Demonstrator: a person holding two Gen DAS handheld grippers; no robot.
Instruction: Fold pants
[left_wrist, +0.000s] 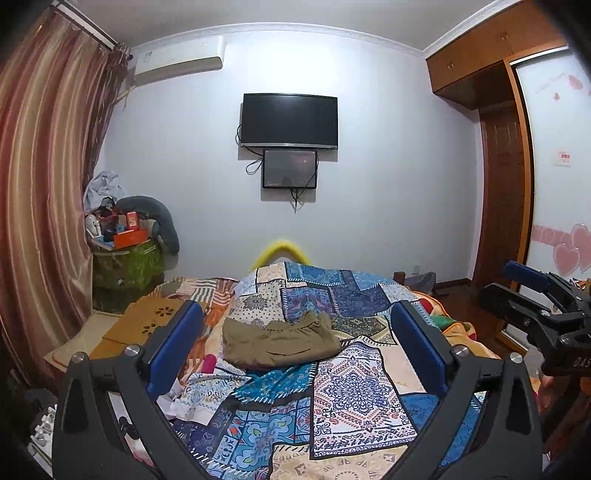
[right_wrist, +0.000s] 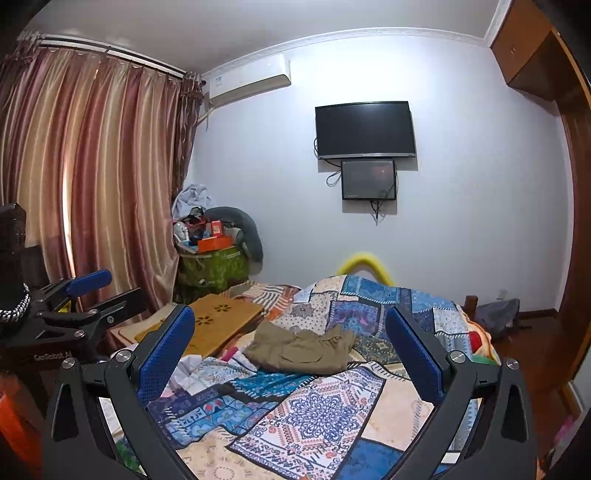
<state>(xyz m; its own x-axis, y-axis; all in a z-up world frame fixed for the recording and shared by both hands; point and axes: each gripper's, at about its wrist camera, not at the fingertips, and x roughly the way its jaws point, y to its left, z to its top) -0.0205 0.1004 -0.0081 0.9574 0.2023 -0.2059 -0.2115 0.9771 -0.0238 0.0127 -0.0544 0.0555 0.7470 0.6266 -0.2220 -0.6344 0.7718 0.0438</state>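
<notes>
a patchwork quilt (left_wrist: 332, 387) in blue and cream covers the bed. a wooden lap tray (right_wrist: 221, 319) lies at its left side. on the far wall hang a dark television (left_wrist: 289, 120), a smaller screen (left_wrist: 290, 168) just below it and an air conditioner (left_wrist: 177, 61). striped curtains (right_wrist: 85, 166) hang left, beside a green bin (right_wrist: 212, 267) heaped with clutter.

The right gripper (right_wrist: 290, 343) is hovering above the bed with its blue-padded fingers (right_wrist: 166, 354) spread wide and nothing between them. The olive pants (right_wrist: 301, 349) are lying folded in a compact bundle on the patchwork quilt (right_wrist: 321, 410), well ahead of the fingertips. A wooden lap tray (right_wrist: 218, 321) is resting just left of the pants. At the left edge, the left gripper (right_wrist: 88, 291) is showing, its jaws parted, in front of the striped curtain (right_wrist: 92, 177). A dark television (right_wrist: 364, 129) is hanging on the far wall.
</notes>
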